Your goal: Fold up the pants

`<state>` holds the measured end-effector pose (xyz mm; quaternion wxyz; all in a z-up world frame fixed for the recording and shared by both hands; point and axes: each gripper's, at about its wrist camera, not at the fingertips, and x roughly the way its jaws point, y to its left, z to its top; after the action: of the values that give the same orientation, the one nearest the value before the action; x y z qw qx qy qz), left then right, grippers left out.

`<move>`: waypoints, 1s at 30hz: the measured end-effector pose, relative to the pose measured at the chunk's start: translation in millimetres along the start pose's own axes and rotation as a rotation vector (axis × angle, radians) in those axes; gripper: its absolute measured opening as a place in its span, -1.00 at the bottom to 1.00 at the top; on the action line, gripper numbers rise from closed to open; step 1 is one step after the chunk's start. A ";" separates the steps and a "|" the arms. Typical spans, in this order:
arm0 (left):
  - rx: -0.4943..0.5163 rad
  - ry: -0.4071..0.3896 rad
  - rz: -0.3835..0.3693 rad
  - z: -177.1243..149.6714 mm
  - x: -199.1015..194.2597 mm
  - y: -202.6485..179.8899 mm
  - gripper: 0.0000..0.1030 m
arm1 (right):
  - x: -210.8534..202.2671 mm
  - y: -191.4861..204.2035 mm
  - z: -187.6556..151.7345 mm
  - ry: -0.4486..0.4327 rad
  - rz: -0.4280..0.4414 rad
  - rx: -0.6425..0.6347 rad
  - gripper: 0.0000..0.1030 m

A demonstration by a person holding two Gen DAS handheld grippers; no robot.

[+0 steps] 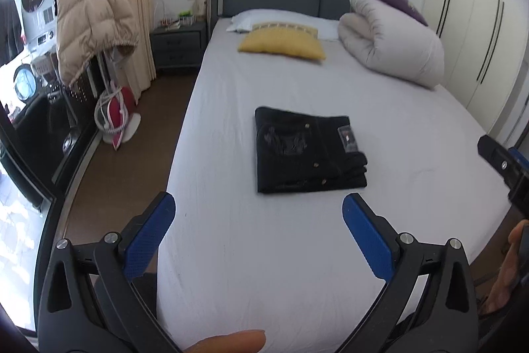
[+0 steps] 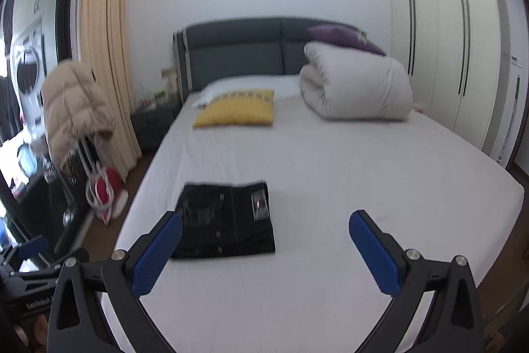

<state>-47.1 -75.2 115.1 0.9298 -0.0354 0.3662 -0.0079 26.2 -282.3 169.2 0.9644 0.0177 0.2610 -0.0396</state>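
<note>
Pants (image 1: 309, 151) sit folded into a neat dark rectangle on the bed (image 1: 264, 253), roughly mid-mattress and a bit toward its left side, with bare sheet all around them. Plenty of room on the near half of the bed, and a wide strip to the right of the pants too. Left gripper (image 1: 259, 212) has its fingers spread wide and holding nothing, hovering over the near edge with the pants just ahead. Right gripper (image 2: 265, 229) is spread wide as well and empty; its left finger overlaps the pants' near corner in its own view, though I can't tell if it actually touches. Up by the headboard (image 2: 238, 52) there's a yellow pillow (image 1: 281, 42) and a rolled duvet (image 1: 393, 38), both well apart from the pants. Left of the bed a puffy jacket (image 1: 94, 19) hangs on a stand, and a wardrobe (image 2: 439, 32) lines the right wall. Right wrist view is blurry, so the pants' details are mushy there.
</note>
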 end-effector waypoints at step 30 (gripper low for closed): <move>-0.006 0.020 0.043 -14.7 29.5 10.3 1.00 | 25.2 16.1 -24.1 0.125 0.029 -0.047 1.00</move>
<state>-35.7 -67.0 83.5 0.9259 -0.0302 0.3762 0.0131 37.2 -266.6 135.9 0.9468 0.0014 0.3212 -0.0181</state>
